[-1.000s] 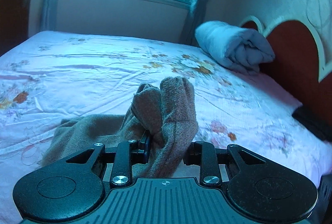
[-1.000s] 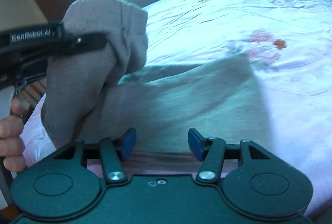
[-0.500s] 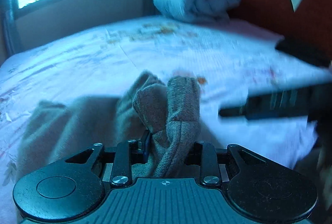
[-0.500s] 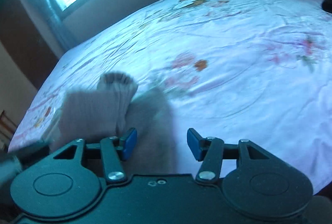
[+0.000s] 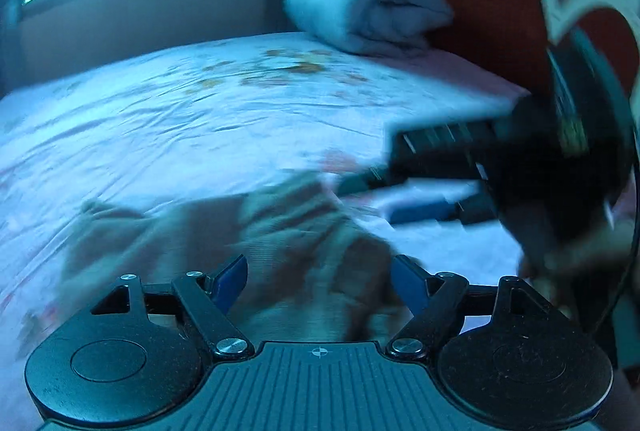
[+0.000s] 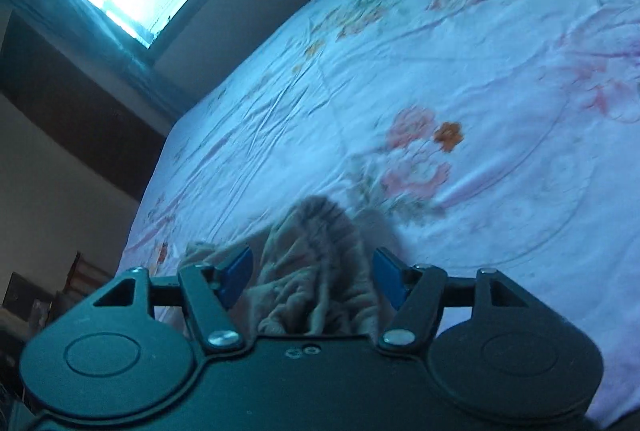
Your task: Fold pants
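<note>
On the floral bed sheet [image 6: 500, 71], the brown pants [image 5: 280, 231] lie bunched before my left gripper [image 5: 318, 281], its jaws spread; my right gripper [image 6: 312, 277] straddles their gathered waistband unclamped, ready to pinch.

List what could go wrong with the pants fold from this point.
1. The left tongs stand open, so the brown knit pants lie loose on the floral bedsheet and may slump out of shape.
2. The right tongs are open around a bunched cuff; closing now might trap wrinkles.
3. Both tongs crowd together and could collide.
</note>
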Motion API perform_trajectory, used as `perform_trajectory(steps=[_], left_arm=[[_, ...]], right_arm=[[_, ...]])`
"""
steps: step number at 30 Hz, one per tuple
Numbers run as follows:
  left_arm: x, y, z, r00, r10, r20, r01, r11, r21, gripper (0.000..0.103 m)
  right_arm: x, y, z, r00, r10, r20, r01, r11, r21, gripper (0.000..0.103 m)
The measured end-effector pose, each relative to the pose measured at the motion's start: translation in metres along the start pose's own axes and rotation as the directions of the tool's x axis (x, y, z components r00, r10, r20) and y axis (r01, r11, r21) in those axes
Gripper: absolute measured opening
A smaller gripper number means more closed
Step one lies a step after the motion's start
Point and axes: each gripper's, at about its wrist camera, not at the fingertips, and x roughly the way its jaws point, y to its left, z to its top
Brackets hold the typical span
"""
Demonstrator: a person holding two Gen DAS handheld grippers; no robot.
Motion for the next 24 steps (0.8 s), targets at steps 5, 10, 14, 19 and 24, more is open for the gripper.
perform_trajectory(steps=[5, 10, 14, 19, 24], left_arm=[[-0.006, 0.059, -0.013, 0.992, 0.129, -0.010, -0.129, 0.989, -0.067, 0.079], [-0.009, 0.104, -0.032, 0.981, 0.189, -0.046, -0.194, 0.969, -0.150, 0.079], [0.000, 0.123, -0.049, 0.978, 0.188, -0.086, -0.203, 0.953, -0.226, 0.079], [0.013, 0.127, -0.060, 0.981, 0.166, -0.105, -0.187, 0.951, -0.247, 0.079], [0.016, 0.129, -0.064, 0.978, 0.166, -0.125, -0.191, 0.955, -0.228, 0.079]], right_arm=[[0.023, 0.017, -0.013, 0.997, -0.045, -0.070, 0.039, 0.996, -0.083, 0.044], [0.027, 0.045, -0.022, 0.987, -0.150, -0.055, 0.130, 0.954, -0.271, 0.020], [0.019, 0.055, -0.025, 0.987, -0.155, -0.049, 0.129, 0.930, -0.343, 0.008], [0.000, 0.061, -0.026, 0.992, -0.128, -0.004, 0.118, 0.929, -0.349, 0.004], [-0.016, 0.045, -0.030, 0.985, -0.168, 0.024, 0.167, 0.939, -0.301, 0.004]])
